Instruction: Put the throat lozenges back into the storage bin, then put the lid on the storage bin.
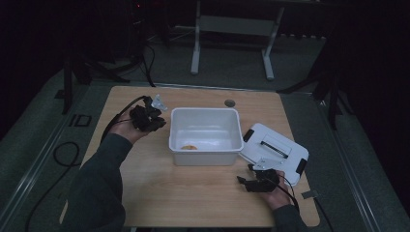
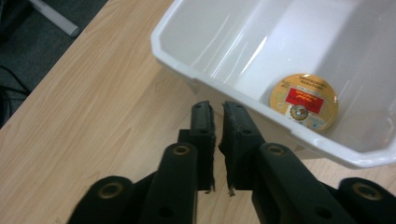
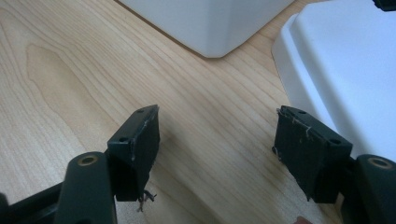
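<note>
A white plastic bin [image 1: 205, 110] stands in the middle of the wooden table. Inside it, by the near wall, lies a round yellow disc with a red label [image 1: 189, 147] [image 2: 304, 101]. My left gripper [image 1: 159, 121] [image 2: 216, 107] hovers just outside the bin's left rim [image 2: 187, 70], its jaws almost touching with nothing between them. The bin's white lid [image 1: 275, 145] [image 3: 345, 70] lies flat to the right of the bin. My right gripper [image 1: 245, 174] [image 3: 217, 111] rests low over bare wood in front of the lid, open and empty.
A round cable hole [image 1: 230, 103] sits in the tabletop behind the bin. A small grey tag [image 1: 309, 195] lies at the table's right edge. Beyond the table stand a white desk frame [image 1: 196, 48] and dark stands. Black cable [image 1: 63, 154] loops on the floor at left.
</note>
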Tool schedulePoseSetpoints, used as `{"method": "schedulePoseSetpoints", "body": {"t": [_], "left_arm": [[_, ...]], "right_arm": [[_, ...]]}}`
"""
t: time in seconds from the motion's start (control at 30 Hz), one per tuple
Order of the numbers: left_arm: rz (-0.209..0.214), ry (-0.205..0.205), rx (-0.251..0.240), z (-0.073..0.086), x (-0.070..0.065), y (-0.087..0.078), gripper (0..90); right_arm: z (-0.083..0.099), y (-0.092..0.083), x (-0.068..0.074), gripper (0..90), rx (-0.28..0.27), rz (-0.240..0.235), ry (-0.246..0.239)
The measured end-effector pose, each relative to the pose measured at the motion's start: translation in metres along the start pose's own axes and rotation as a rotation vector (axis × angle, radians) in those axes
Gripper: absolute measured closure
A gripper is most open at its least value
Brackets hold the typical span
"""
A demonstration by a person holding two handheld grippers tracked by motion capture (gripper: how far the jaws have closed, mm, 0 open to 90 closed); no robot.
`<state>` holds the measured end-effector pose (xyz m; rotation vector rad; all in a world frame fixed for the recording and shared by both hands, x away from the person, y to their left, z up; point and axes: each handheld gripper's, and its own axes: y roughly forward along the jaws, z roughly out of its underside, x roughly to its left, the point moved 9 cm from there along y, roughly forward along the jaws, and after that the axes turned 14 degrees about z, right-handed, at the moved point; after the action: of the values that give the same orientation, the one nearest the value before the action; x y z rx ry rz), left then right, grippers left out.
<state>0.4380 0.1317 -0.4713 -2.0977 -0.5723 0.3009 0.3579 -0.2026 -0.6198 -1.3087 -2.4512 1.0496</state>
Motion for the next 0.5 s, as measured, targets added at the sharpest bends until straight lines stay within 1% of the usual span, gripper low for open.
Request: {"method": "schedulePoseSetpoints", "body": {"t": [0.03,0.1,0.17,0.23,0.27,0.33,0.4,0.43,0.5], "left_arm": [[-0.009,0.007,-0.008,0.001,0.0,0.0,89.7],[-0.008,0.002,-0.018,0.004,0.001,0.0,90.0],[-0.019,-0.009,-0.026,0.007,0.003,0.0,90.0],[-0.024,-0.026,-0.049,0.011,0.005,0.001,89.5],[-0.023,-0.035,-0.058,0.014,0.005,0.001,88.8],[-0.032,-0.046,-0.065,0.019,0.007,0.002,83.2],[-0.032,-0.056,-0.077,0.023,0.007,0.003,81.1],[-0.041,-0.062,-0.083,0.025,0.008,0.004,79.7],[-0.046,-0.075,-0.102,0.029,0.007,0.005,77.5]], "right_arm": [[0.0,0.0,0.0,30.7,0.0,0.0,0.0],[0.0,0.0,0.0,30.7,0.0,0.0,0.0],[0.0,0.0,0.0,30.7,0.0,0.001,0.0],[0.0,0.0,0.0,30.7,0.0,0.001,0.0],[0.0,0.0,0.0,30.7,0.0,0.001,0.001],[0.0,0.0,0.0,30.7,0.0,0.001,0.001],[0.0,0.0,0.0,30.7,0.0,0.0,0.001],[0.0,0.0,0.0,30.6,0.0,0.0,0.001],[0.0,0.0,0.0,30.7,0.0,0.0,0.001]]}}
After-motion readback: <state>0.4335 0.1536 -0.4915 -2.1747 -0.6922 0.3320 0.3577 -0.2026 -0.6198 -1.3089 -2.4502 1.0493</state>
